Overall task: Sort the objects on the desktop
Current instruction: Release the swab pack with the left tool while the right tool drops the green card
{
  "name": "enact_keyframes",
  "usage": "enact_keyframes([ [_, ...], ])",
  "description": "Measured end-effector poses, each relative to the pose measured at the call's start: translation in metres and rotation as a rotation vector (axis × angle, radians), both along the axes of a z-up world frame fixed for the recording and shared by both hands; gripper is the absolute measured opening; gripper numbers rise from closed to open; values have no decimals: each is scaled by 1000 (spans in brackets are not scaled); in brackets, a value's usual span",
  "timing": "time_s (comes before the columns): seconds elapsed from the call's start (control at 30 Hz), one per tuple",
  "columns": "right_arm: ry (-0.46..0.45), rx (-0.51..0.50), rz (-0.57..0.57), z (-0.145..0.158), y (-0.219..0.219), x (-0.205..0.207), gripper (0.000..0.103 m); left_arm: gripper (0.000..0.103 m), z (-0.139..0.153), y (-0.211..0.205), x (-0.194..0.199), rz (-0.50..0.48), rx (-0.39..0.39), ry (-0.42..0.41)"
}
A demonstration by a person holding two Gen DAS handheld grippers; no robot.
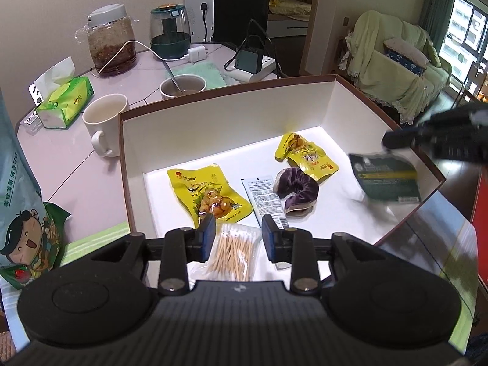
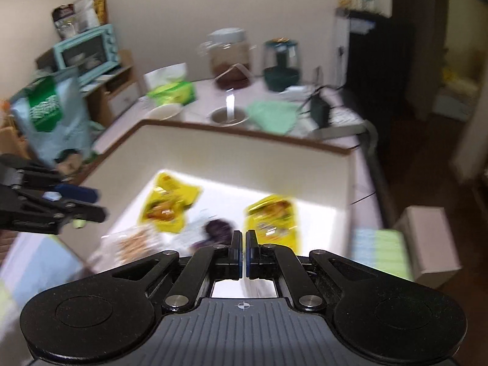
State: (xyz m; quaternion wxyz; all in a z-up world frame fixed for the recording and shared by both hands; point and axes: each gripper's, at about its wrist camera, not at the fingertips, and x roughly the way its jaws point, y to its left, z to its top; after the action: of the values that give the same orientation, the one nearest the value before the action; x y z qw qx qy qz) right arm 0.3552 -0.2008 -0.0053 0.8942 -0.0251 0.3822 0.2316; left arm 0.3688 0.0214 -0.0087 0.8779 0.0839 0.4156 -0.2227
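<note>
Left gripper (image 1: 235,235): fingers spread wide, gripping nothing, at lower centre of the left wrist frame above a cotton swab packet (image 1: 233,251) lying in the white box (image 1: 213,116). Beyond it, mid-frame on the box floor: a yellow snack pouch (image 1: 210,193), a white tube (image 1: 265,198), a purple scrunchie (image 1: 297,190) touching the tube, and a second yellow pouch (image 1: 306,155). At right, the right gripper (image 2: 243,251) (fingers nearly together) carries a dark green packet (image 1: 385,178) over the box's right rim. Upper left: a white mug (image 1: 103,119) just outside the box.
</note>
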Motion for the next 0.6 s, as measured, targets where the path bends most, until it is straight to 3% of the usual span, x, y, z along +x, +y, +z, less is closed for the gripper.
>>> enact_keyframes([
  [0.03,15,24,-6,-1,-1,-1,52,29,0,0,-1,2,-2,0],
  [0.07,23,51,-16,-2,-2,-3,80,31,1,1,-3,4,-4,-1],
  [0.1,-3,94,-42,2,-7,-7,100,31,2,2,-5,6,-6,-1],
  [0.13,-19,132,-67,5,-12,-10,100,31,2,3,-6,8,-7,-1],
  [0.43,180,302,-203,14,-50,-6,100,34,6,8,-17,59,-5,18],
  [0.6,199,262,-229,21,-63,-8,100,40,13,8,-25,83,-4,18],
])
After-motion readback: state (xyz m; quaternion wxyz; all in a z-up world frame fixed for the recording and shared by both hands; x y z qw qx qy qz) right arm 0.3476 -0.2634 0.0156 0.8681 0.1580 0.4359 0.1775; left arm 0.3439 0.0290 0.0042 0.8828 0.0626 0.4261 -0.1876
